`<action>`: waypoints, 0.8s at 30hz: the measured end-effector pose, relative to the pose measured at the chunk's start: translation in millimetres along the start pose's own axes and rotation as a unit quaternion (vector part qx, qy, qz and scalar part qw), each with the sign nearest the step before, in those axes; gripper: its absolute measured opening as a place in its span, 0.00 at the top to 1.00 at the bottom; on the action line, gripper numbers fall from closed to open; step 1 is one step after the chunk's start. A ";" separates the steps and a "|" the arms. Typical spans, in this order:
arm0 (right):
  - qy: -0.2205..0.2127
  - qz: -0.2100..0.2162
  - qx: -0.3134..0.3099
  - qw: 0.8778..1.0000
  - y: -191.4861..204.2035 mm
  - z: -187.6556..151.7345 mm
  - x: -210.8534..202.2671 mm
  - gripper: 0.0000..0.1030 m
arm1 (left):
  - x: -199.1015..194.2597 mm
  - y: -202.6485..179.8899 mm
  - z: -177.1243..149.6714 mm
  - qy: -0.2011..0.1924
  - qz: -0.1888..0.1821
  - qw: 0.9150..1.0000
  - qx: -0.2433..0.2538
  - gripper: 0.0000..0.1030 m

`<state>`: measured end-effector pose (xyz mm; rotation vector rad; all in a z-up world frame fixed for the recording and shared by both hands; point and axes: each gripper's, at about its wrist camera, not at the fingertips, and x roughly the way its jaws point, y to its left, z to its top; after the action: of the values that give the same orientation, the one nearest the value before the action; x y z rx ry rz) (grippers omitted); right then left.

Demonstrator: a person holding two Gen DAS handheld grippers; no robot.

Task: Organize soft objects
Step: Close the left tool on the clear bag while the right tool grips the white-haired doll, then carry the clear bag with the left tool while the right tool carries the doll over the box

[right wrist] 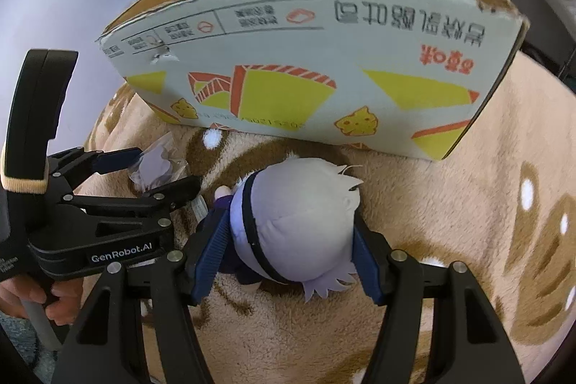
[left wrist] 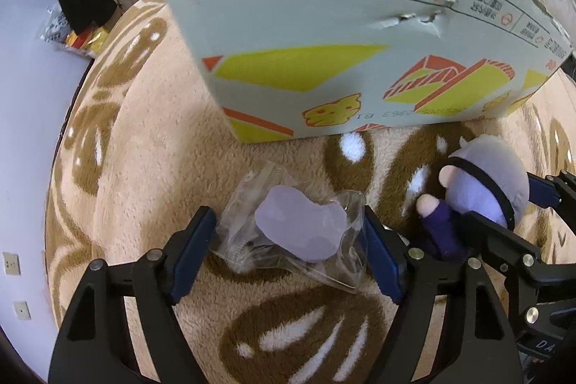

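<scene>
Left claw (left wrist: 289, 251) spread wide around a clear bag (left wrist: 288, 240) holding a lilac soft piece, pads at the bag's edges, not pressing it. Right claw (right wrist: 288, 260) clamped on the head of a plush doll (right wrist: 291, 225). Both soft things on the beige blanket (right wrist: 450, 240), just in front of the cardboard box (right wrist: 324, 67), bag left of doll.

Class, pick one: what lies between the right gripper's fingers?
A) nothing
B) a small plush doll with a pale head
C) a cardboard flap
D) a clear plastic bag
B: in the right wrist view the right gripper has its blue pads on either side of the plush doll; the clear bag sits in the left gripper.
</scene>
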<state>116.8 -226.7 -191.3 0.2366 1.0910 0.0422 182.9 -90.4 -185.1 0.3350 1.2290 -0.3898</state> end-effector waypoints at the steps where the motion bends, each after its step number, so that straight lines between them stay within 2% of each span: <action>1: -0.003 -0.007 -0.005 1.000 1.1 -0.3 -1.5 0.34 | -0.7 1.3 -1.4 0.002 0.000 1.000 -0.007 0.24; 9: -0.016 -0.029 0.002 0.999 -1.0 -3.5 -15.8 0.34 | -10.8 5.6 -14.4 0.007 0.013 1.000 -0.022 0.24; 14: -0.044 -0.050 -0.001 0.998 -6.2 -4.0 -28.7 0.35 | -18.3 9.1 -20.8 0.009 0.021 0.999 -0.031 0.25; 19: -0.071 -0.074 -0.013 0.995 -6.3 -4.4 -43.1 0.35 | -32.3 7.2 -28.8 -0.003 0.033 0.999 -0.032 0.25; 24: -0.090 -0.078 -0.018 0.993 -5.7 -5.2 -55.6 0.35 | -45.3 8.7 -33.3 -0.015 0.039 0.998 -0.037 0.25</action>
<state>86.0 -239.8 -146.2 0.1188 0.9255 -0.0979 146.1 -62.9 -151.6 0.3116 1.1939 -0.2814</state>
